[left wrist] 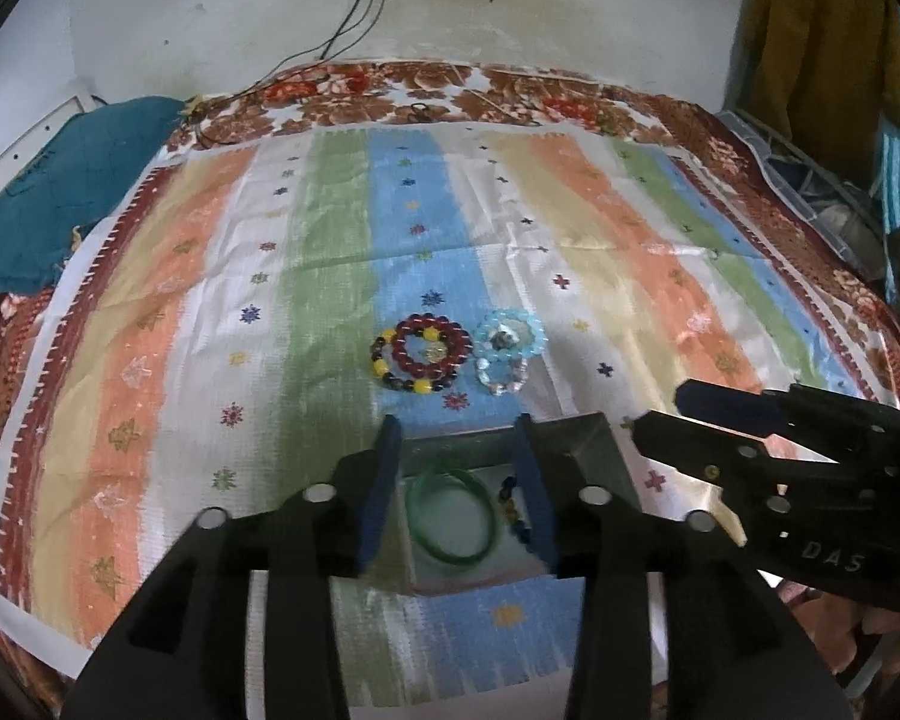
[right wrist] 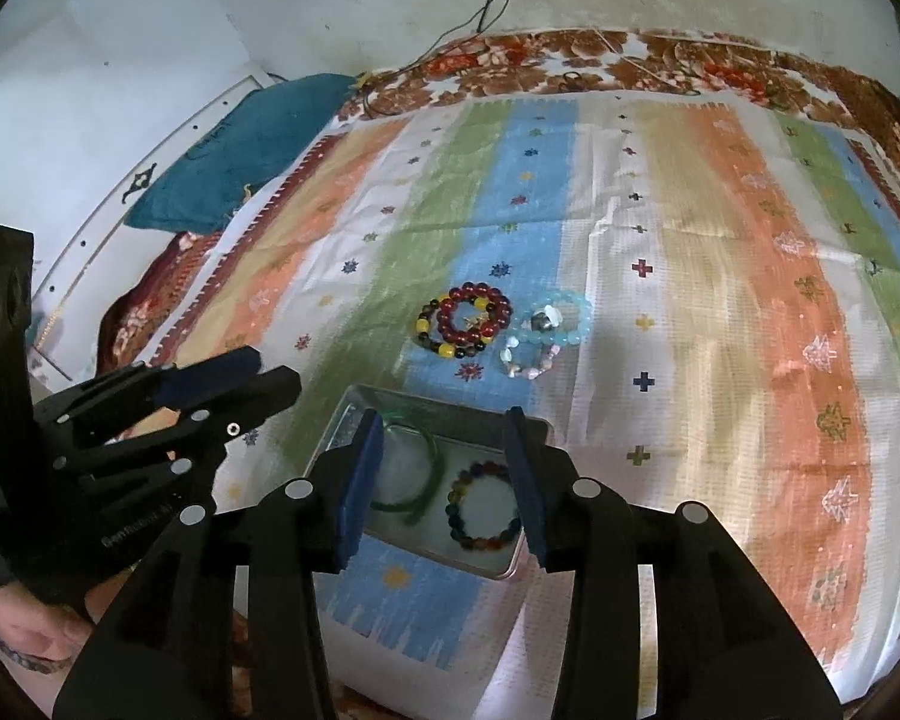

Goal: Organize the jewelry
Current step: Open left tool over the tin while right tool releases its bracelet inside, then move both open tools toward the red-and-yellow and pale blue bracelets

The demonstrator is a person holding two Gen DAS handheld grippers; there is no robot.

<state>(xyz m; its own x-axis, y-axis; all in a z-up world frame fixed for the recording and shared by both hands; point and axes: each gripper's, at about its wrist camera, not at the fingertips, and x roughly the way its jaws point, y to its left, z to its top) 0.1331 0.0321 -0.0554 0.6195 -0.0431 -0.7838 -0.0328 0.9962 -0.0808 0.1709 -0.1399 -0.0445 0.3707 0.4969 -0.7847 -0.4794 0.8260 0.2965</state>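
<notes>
Both hand-held grippers, left (left wrist: 459, 480) and right (right wrist: 444, 474), agape, empty, above tin (right wrist: 498, 567) of bracelets.

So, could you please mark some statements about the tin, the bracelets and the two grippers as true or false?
1. A green bangle lies inside the tin. True.
2. The tin holds only the bangle. False: a multicolour bead bracelet lies in it too.
3. The red bracelet lies on the cloth, outside the tin. True.
4. The right gripper is shut on the red bracelet. False: it is open and holds nothing.
5. The light blue bracelet is left of the red one. False: it is to its right.
6. The left gripper is open. True.
</notes>
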